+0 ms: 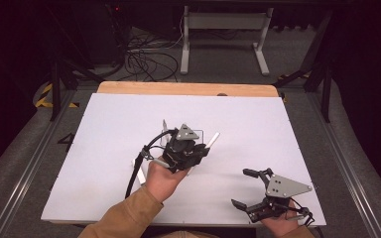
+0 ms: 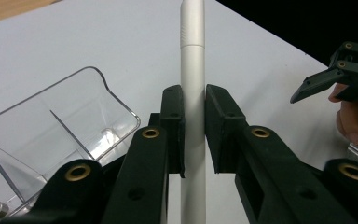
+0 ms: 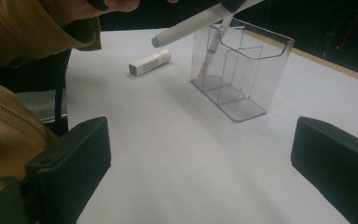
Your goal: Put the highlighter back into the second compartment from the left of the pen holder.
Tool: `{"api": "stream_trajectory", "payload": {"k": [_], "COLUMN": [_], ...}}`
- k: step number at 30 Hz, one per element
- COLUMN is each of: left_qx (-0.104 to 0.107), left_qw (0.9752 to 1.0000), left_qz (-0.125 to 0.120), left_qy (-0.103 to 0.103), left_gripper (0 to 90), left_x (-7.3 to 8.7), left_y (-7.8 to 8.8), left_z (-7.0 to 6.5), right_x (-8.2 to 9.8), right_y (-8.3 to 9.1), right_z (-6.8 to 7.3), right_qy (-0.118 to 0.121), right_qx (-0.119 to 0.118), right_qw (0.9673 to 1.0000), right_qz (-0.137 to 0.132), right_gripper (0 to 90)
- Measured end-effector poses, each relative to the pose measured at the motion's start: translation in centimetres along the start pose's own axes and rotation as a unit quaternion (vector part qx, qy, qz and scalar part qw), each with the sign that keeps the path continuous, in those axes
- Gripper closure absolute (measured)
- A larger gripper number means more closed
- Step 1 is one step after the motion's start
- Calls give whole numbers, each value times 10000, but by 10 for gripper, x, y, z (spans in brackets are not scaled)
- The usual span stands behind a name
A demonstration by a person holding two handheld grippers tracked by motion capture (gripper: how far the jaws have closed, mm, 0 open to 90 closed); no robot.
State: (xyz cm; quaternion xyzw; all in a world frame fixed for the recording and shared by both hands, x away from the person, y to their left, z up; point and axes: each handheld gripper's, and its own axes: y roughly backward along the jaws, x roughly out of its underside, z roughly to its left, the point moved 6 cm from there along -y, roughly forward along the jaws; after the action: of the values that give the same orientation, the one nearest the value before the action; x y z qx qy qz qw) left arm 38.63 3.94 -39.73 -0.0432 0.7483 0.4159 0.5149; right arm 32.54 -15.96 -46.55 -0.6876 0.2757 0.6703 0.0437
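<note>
Holding the white pen (image 2: 192, 93) between clenched jaws, your left gripper (image 1: 183, 148) has it lifted clear of the white table (image 1: 104, 148), just beside the clear organizer (image 2: 51, 126); in the left gripper view the pen runs straight up between the two black pads (image 2: 175, 126), pinched near its middle; in the right gripper view the same pen (image 3: 191, 25) slants above the organizer (image 3: 242, 70), its bluish tip pointing away from the box and hanging in the air.

One slim item (image 3: 207, 58) already leans inside a near compartment of the organizer, so part of the sorting looks done; what it is exactly, you cannot tell from here. A short white tube (image 3: 150, 62) lies on the table, near the organizer but apart from it, untouched.

Your right gripper (image 1: 253, 191) rests low near the table's near edge, jaws spread wide and empty, well apart from the box.

By my reading you are midway: one piece stowed, the pen grasped and carried but not yet over an opening, the tube left to fetch; next the pen needs tilting upright above a free compartment before you release it.
</note>
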Motion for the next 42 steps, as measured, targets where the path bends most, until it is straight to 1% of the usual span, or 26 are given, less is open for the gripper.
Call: {"api": "stream_trajectory", "payload": {"k": [4, 6, 9, 14, 15, 16, 17, 23, 27, 29, 31, 36, 37, 40, 42], "left_qx": [-25, -80, -178, -227, -259, -260, -272, -307, -273, -367, -380, -425, -425, -425, -460], "left_qw": [9998, 9994, 9980, 9963, 9959, 9955, 9950, 9909, 9890, 9881, 9871, 9833, 9824, 9806, 9791], "left_qz": [-184, -327, -600, -834, -866, -914, -957, -1309, -1452, -1494, -1556, -1767, -1819, -1912, -1977], "left_qy": [-9, -37, -89, -23, -44, 11, -25, 15, 42, 7, 16, 39, 69, 115, 109], "left_gripper": [782, 782, 782, 781, 781, 781, 781, 781, 781, 781, 781, 781, 780, 780, 779], "left_x": [-3, -5, -8, -12, -13, -13, -14, -18, -21, -21, -22, -25, -26, -28, -29], "left_y": [4, 7, 12, 16, 16, 17, 18, 22, 22, 22, 22, 25, 25, 25, 25], "left_z": [1, 2, 6, 13, 15, 15, 17, 25, 29, 32, 35, 39, 40, 43, 46], "right_x": [0, 0, 0, 0, 0, 0, 0, 0, 0, 0, 0, 0, 0, 0, 0], "right_y": [0, 0, 0, 0, 0, 0, 0, 0, 0, 0, 0, 0, 0, 0, 0], "right_z": [0, 0, 0, 0, 0, 0, 0, 0, 1, 1, 1, 1, 1, 1, 1], "right_qy": [-8, -4, -14, -14, -15, -19, -23, -21, -21, -21, -13, -12, -8, -5, -15], "right_qx": [-2, -2, -5, -12, -13, -16, -16, -23, -29, -33, -32, -37, -37, -35, -43], "right_qw": [10000, 10000, 10000, 10000, 10000, 10000, 10000, 10000, 10000, 10000, 10000, 10000, 10000, 10000, 10000], "right_qz": [-8, -6, -18, -13, -15, -23, -26, -25, -22, -24, -23, -14, -13, -15, -12], "right_gripper": [57, 57, 57, 57, 57, 57, 57, 57, 57, 57, 57, 57, 57, 57, 57]}}
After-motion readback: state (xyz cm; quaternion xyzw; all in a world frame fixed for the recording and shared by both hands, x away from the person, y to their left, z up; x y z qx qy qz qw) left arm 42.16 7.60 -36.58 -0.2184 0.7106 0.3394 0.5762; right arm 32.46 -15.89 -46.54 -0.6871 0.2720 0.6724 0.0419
